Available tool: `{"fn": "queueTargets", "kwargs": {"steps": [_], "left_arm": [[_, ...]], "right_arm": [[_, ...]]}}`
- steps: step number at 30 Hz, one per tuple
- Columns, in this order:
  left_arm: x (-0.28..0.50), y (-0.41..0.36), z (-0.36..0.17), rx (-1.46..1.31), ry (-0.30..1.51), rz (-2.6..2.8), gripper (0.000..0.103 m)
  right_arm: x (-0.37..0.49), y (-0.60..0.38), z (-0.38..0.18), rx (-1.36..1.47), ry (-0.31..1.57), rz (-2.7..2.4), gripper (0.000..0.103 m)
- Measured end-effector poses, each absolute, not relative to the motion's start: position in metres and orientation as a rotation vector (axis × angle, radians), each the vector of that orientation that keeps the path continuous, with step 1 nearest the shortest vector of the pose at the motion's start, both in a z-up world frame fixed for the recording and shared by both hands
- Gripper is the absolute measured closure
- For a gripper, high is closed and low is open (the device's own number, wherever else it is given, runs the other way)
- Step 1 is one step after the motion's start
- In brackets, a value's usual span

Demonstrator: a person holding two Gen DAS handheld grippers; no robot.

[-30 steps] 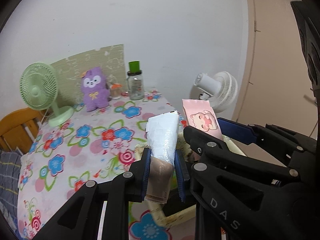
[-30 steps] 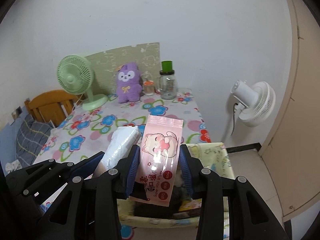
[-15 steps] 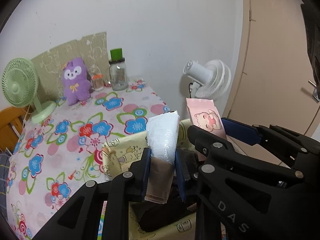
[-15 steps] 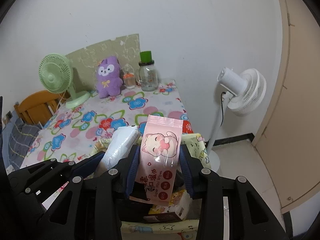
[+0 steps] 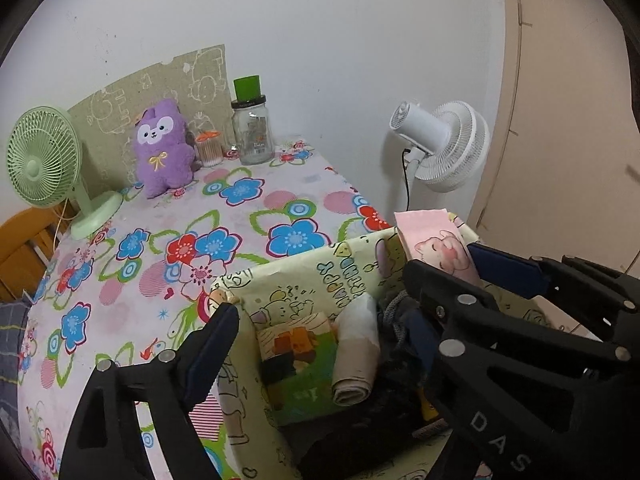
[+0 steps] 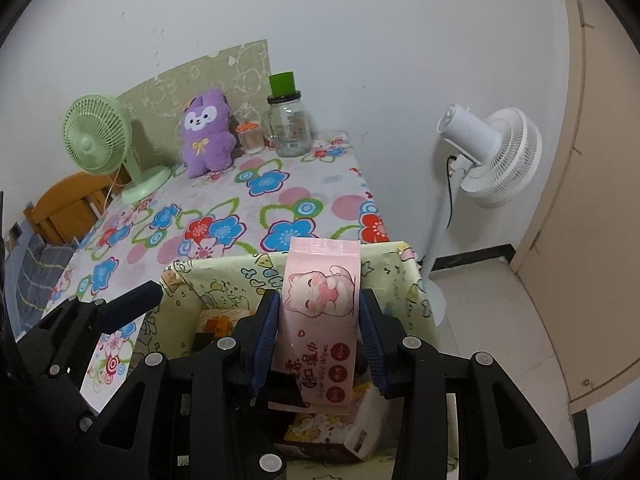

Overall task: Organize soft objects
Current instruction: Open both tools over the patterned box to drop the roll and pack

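Your left gripper [image 5: 320, 340] is opening above the bin [image 5: 304, 280], empty; your right gripper [image 6: 319, 334] clamps the wipes pack [image 6: 320, 320] inside its rim.

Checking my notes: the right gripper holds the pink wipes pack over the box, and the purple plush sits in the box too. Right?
Not quite. The right gripper does hold the wipes pack over the box, but the plush sits on the table by the wall, as the right wrist view shows.

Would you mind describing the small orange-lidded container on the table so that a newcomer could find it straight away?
Start at the flower-patterned table and go to its far edge, against the white wall. There, between the purple plush toy and the tall clear jar, stands the orange-lidded container. It is the shortest of the three, with a clear body holding pale brownish contents.
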State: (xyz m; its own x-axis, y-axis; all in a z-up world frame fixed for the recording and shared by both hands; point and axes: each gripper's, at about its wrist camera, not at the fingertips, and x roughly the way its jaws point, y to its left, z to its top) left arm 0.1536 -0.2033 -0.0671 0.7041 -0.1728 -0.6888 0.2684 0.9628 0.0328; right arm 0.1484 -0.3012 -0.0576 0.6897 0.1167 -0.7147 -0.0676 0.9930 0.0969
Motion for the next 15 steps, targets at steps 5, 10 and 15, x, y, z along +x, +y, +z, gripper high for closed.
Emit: {"fn": "queueTargets", "kwargs": {"steps": [5, 10, 15], "left_arm": [[0.153, -0.199, -0.070, 0.145, 0.771, -0.255, 0.014], [0.146, -0.196, -0.069, 0.148, 0.770, -0.281, 0.014], [0.141, -0.189, -0.064, 0.146, 0.754, -0.264, 0.008]], "right_arm": [[0.151, -0.293, -0.063, 0.066, 0.811, 0.112, 0.059], [0.148, -0.288, -0.062, 0.065, 0.800, 0.110, 0.039], [0.137, -0.282, -0.056, 0.053, 0.757, 0.072, 0.020]]}}
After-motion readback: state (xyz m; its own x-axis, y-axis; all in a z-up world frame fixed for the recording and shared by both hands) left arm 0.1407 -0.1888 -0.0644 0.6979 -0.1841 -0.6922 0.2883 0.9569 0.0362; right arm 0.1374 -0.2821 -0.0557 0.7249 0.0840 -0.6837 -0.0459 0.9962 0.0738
